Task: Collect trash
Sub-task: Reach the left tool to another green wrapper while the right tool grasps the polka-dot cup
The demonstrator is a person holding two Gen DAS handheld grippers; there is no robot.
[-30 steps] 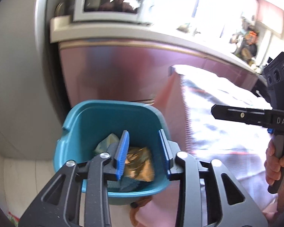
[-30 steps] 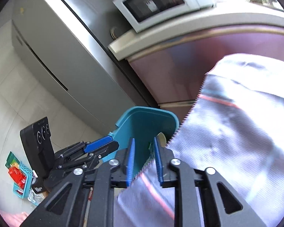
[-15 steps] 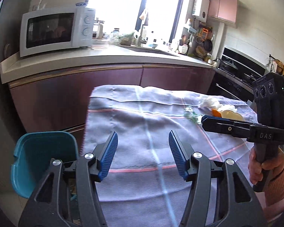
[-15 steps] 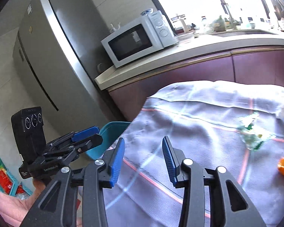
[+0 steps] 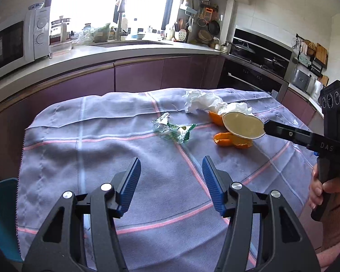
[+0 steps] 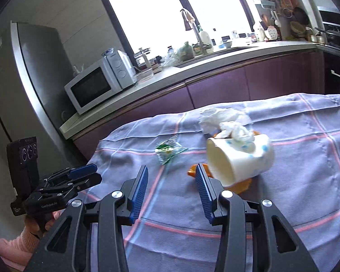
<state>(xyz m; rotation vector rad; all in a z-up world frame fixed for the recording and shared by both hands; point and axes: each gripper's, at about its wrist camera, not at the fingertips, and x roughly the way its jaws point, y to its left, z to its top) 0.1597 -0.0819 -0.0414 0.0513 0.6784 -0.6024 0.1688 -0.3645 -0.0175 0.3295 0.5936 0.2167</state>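
Note:
Trash lies on a purple checked tablecloth (image 5: 102,158): a clear green-printed wrapper (image 5: 173,130), crumpled white tissues (image 5: 201,100), orange peels (image 5: 233,141) and a tipped white paper cup (image 5: 242,125). In the right wrist view the cup (image 6: 240,158) with blue dots lies on its side with tissue (image 6: 236,130) on it, beside the wrapper (image 6: 168,150). My left gripper (image 5: 171,181) is open and empty over the near cloth. My right gripper (image 6: 171,192) is open and empty, its right finger close to the cup's mouth.
A teal bin (image 5: 2,217) stands at the table's left edge. Purple kitchen cabinets (image 5: 136,74) with a microwave (image 6: 97,86) and a sink counter run behind the table. A fridge (image 6: 34,68) stands at the left, an oven (image 5: 249,77) at the right.
Both grippers swung up from the teal bin to face the tabletop and moved toward the trash. Both jaws opened wider. The cup and peels came into close view.

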